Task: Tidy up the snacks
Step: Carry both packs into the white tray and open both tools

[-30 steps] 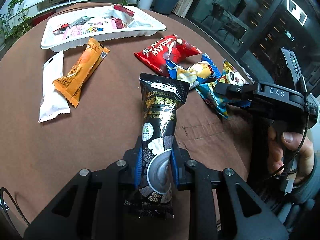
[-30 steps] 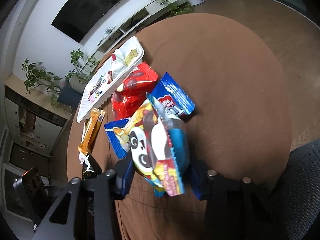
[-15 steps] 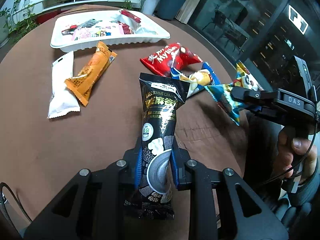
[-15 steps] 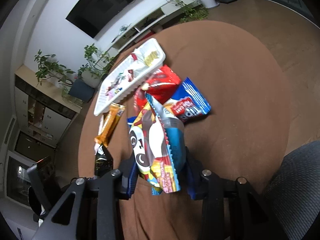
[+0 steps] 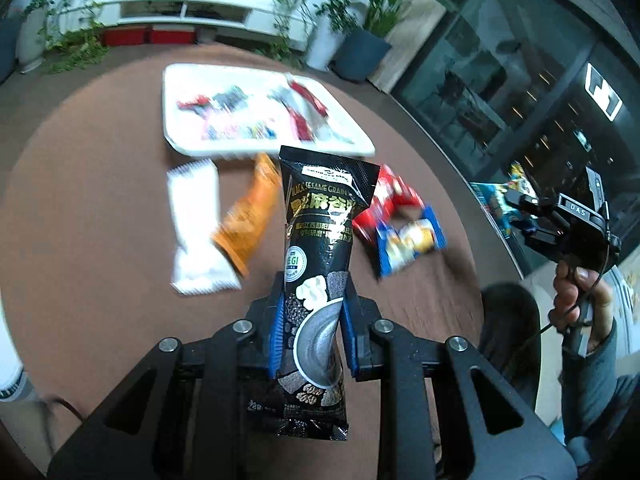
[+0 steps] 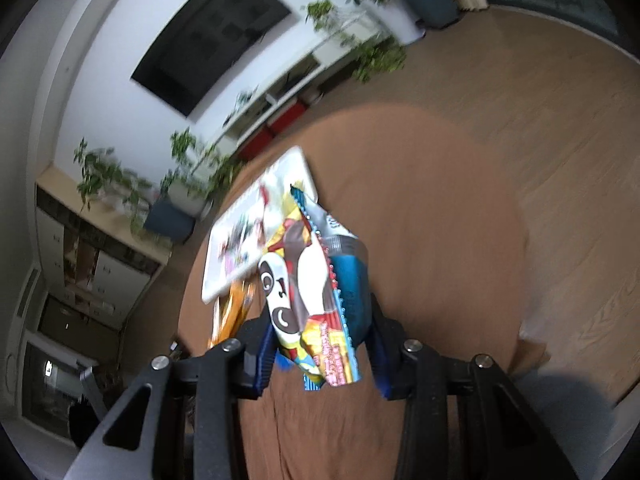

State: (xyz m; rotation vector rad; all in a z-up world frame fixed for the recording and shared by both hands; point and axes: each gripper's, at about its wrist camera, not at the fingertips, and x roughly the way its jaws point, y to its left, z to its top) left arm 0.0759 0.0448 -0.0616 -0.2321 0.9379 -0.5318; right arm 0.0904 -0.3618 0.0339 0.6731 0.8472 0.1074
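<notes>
Both hands are loaded and up off the table! The left gripper is clamped narrow on the lower half of a black sesame sachet, blue pads pressing its sides, the packet standing upright and proud above the jaws. Over on the other side, the right gripper is pinched on a panda-print snack bag, jaws set wider to take the puffier pack; it is also visible in the left view, held out beyond the table's edge. These are light, crinkly foil packs, soft and slick, so a grip low on the body, where the contents give the pads something to bite, looks the safe choice; a hold on the flat seal alone would likely let them flop or slide. Ahead sits the white tray with a few wrappers already in it, and on the brown table a white packet, an orange bar, a red bag and a blue one wait, though motion blur smears their details. Tray looks like the destination.
</notes>
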